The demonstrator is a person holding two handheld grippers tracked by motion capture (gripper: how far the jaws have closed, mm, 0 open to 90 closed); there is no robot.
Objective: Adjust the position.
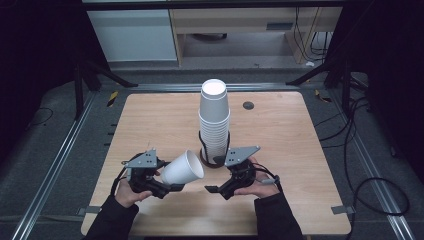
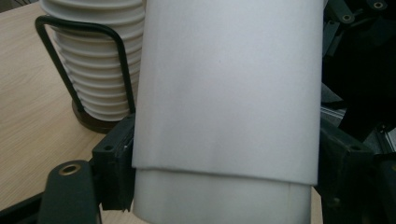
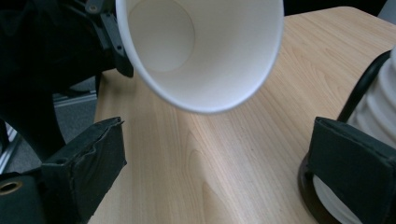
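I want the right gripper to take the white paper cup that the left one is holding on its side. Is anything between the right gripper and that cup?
Nothing visible. The right gripper stands open, with bare light wooden table between its jaws and the white paper cup ahead. The stack of white cups in its black wire holder stands off to one side.

So I'm looking at a light wood surface (image 1: 150,120); a cup stack (image 1: 214,120) in its wire holder (image 1: 212,161) sits mid-surface, dark round grommet (image 1: 248,105) farther back.
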